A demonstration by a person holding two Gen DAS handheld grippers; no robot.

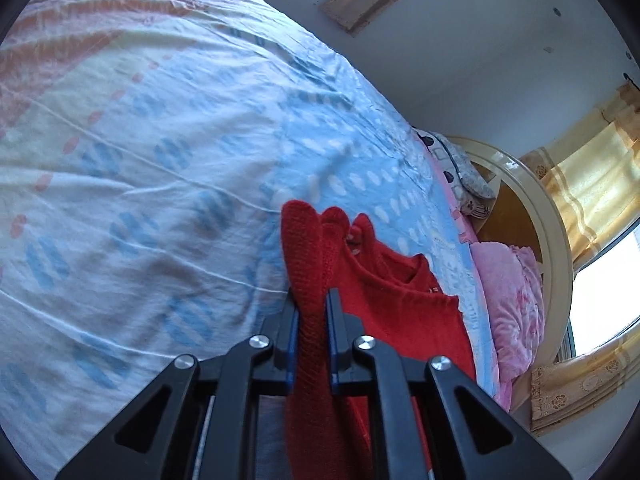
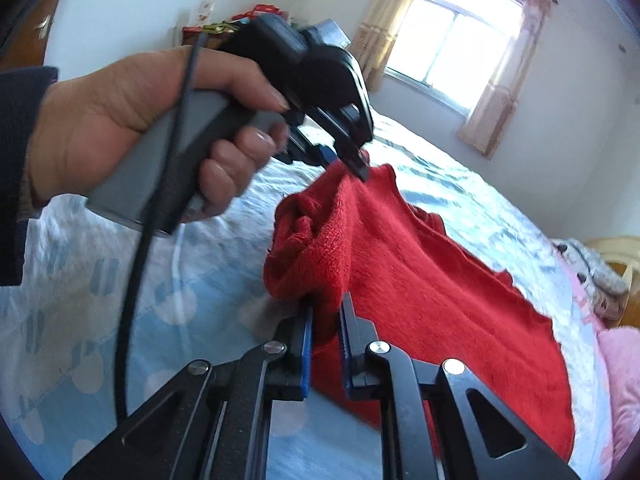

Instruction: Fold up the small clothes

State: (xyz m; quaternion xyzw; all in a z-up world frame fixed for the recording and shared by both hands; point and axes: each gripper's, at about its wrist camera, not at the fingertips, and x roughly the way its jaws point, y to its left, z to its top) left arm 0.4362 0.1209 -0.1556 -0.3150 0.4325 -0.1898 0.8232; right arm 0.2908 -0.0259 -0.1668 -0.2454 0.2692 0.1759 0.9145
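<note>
Both my grippers had clamped the red knit sweater [image 2: 400, 280]: right gripper [image 2: 326, 312] at lower centre, left gripper [image 2: 352, 164] above it, lifting it off the bedsheet [image 2: 100, 300].

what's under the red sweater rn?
The patterned bedsheet. The red sweater hangs over it, pinched by both the left gripper and right gripper. Whatever lies directly beneath the draped knit is covered.
</note>
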